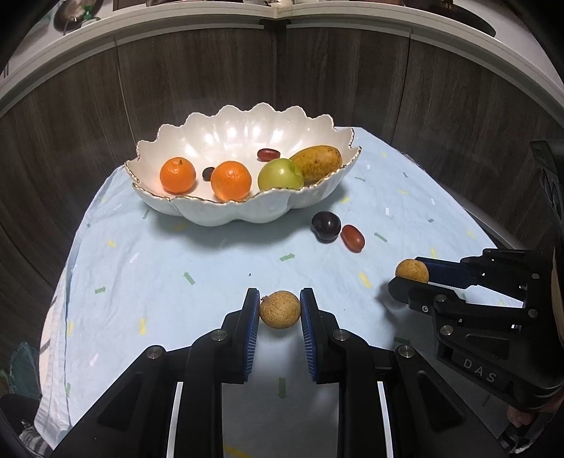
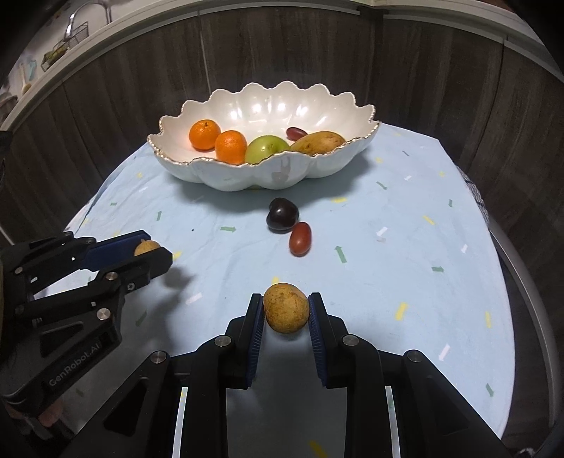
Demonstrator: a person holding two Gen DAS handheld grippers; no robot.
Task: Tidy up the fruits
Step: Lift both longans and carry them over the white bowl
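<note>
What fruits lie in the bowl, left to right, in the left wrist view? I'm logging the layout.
Tangerine → dark grape → second tangerine → green apple → mango. The red grape behind the apple is left out.

you are working in a home kitchen or dining corner, where a scalloped white fruit bowl (image 2: 246,176) sits on a pale blue tablecloth (image 2: 387,229) before dark wood-grain cabinet fronts (image 2: 440,81) under a white countertop (image 1: 352,28), with a faucet (image 2: 72,21) and wire rack (image 2: 65,47) at top left.
</note>
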